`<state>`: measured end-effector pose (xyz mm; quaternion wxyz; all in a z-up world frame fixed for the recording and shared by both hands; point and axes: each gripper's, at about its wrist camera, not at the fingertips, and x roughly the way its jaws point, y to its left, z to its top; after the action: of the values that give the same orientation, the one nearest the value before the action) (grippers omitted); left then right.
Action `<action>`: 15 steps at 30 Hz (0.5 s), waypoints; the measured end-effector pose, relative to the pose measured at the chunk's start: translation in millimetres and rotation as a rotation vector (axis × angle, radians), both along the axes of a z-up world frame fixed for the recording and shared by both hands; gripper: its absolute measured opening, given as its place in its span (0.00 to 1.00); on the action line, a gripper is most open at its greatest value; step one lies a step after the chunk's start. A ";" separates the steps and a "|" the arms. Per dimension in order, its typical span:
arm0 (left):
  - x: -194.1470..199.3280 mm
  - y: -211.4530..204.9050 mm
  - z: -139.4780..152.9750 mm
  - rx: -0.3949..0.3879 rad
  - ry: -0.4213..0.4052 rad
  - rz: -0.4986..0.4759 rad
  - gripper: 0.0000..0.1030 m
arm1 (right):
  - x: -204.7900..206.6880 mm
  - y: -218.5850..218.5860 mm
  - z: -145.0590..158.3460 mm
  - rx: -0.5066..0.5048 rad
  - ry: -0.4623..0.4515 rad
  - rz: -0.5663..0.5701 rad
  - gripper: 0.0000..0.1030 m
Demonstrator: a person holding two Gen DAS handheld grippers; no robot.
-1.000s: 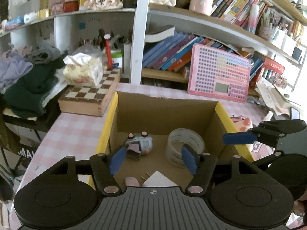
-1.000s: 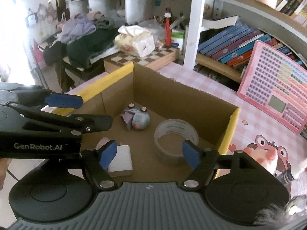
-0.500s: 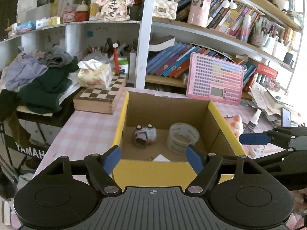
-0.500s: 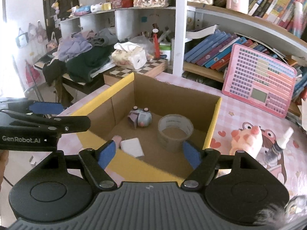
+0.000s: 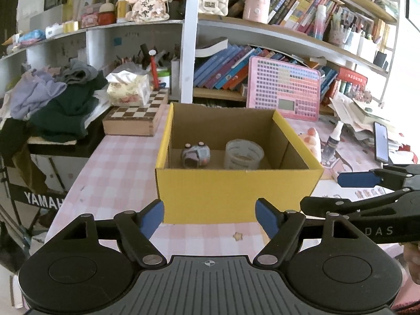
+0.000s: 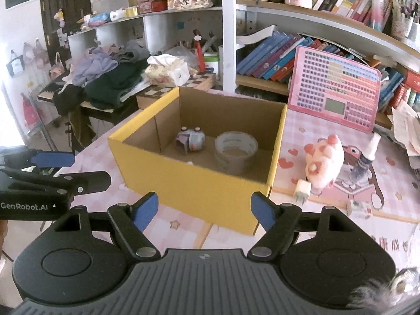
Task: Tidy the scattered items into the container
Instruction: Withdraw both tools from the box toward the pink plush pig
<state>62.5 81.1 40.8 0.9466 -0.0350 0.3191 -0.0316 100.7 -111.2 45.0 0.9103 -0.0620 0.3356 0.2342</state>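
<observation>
A yellow cardboard box [image 5: 236, 186] [image 6: 189, 181] stands open on the pink checked table. Inside it lie a grey toy [image 5: 195, 153] [image 6: 190, 140] and a roll of clear tape [image 5: 244, 153] [image 6: 235, 149]. A pink plush pig [image 6: 324, 161], a white charger plug [image 6: 302, 193] and a small spray bottle [image 6: 366, 155] lie on the table right of the box. My left gripper [image 5: 210, 216] is open and empty in front of the box. My right gripper [image 6: 203, 210] is open and empty near the box's front right corner.
A chessboard box [image 5: 136, 118] with a tissue pack on it sits at the back left. A pink calculator board [image 5: 283, 89] leans against the bookshelf. A pile of clothes [image 5: 57, 99] lies at the left. A phone [image 5: 380, 141] and papers lie at the far right.
Both grippers have pulled back out of the box and toward me. The box now sits farther away, with its yellow front wall in view. Both stay open and empty.
</observation>
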 end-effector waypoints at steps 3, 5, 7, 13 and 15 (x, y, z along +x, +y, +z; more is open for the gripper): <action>-9.3 1.5 -2.6 -0.005 0.004 0.003 0.80 | -12.7 0.7 -4.3 -0.012 0.005 -0.003 0.75; -15.5 2.4 -5.6 -0.010 0.015 0.005 0.80 | -20.1 1.6 -8.3 -0.024 0.014 -0.009 0.75; -21.0 3.5 -8.3 -0.010 0.025 0.007 0.80 | -26.5 2.2 -12.3 -0.029 0.025 -0.018 0.75; -33.6 5.7 -18.0 -0.008 0.070 0.016 0.80 | -41.7 4.8 -20.8 -0.043 0.050 -0.047 0.78; -36.7 5.4 -22.4 -0.013 0.091 0.015 0.80 | -46.2 5.5 -23.4 -0.050 0.059 -0.051 0.78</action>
<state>25.8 86.5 18.4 0.9310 -0.0449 0.3613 -0.0249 54.5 -105.8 21.6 0.9039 -0.0691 0.3693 0.2042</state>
